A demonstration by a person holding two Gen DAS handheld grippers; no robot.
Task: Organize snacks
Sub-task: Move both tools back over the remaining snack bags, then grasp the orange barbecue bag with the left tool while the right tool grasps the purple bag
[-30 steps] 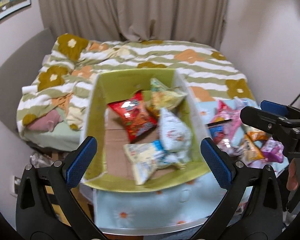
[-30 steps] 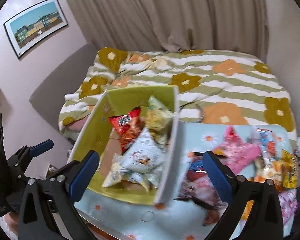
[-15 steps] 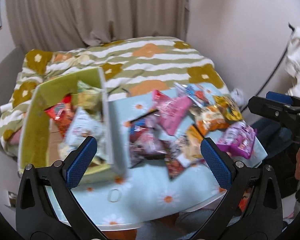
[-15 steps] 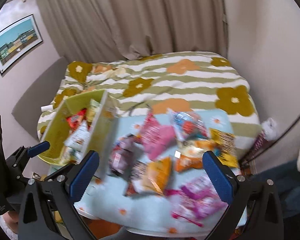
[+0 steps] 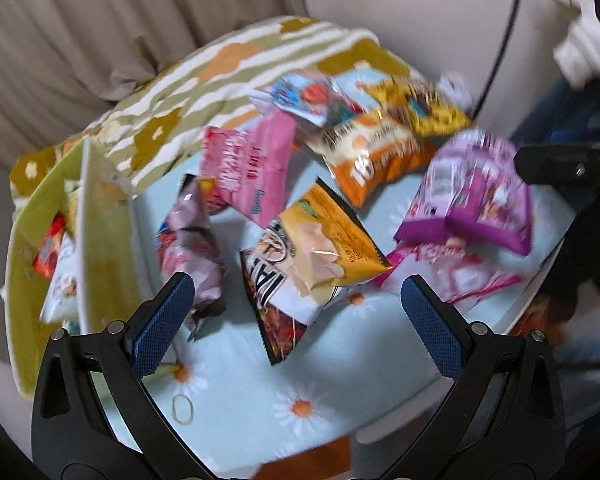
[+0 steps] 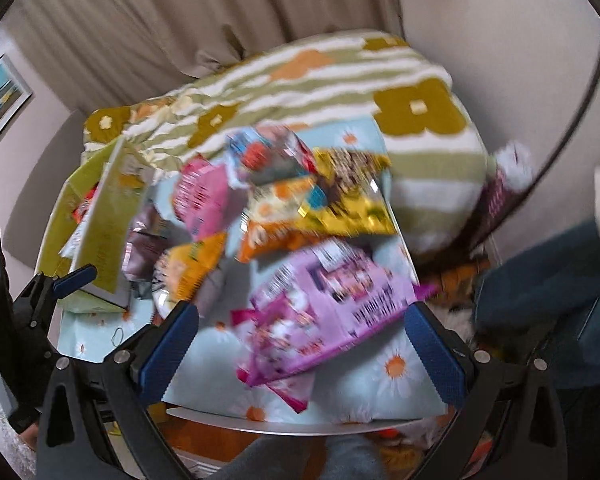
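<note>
From the left wrist view we see our left claw (image 5: pixel 296 316) spread wide and empty above the small table covered in a pale blue daisy-print cloth (image 5: pixel 340 364); between its blue-padded fingers (image 5: pixel 162 316) lies a yellow-orange crinkled snack bag (image 5: pixel 332 236) overlapping a dark, white-lettered packet (image 5: pixel 276 300); left of the claw stands a lime-green cardboard box (image 5: pixel 100 240) with snack packets inside; ahead are a pink foil bag (image 5: pixel 248 168) and an orange chip bag (image 5: pixel 376 152); to the right a purple snack pouch (image 5: pixel 476 196) lies near the black tip of the other claw (image 5: pixel 556 160).

From the right wrist view, blurred, our right claw (image 6: pixel 300 344) is likewise released, holding nothing; the purple snack pouch (image 6: pixel 332 308) lies between and just ahead of its fingers; the green box (image 6: pixel 108 216) sits far left; a striped floral quilt (image 6: pixel 300 92) spreads beyond the table.
</note>
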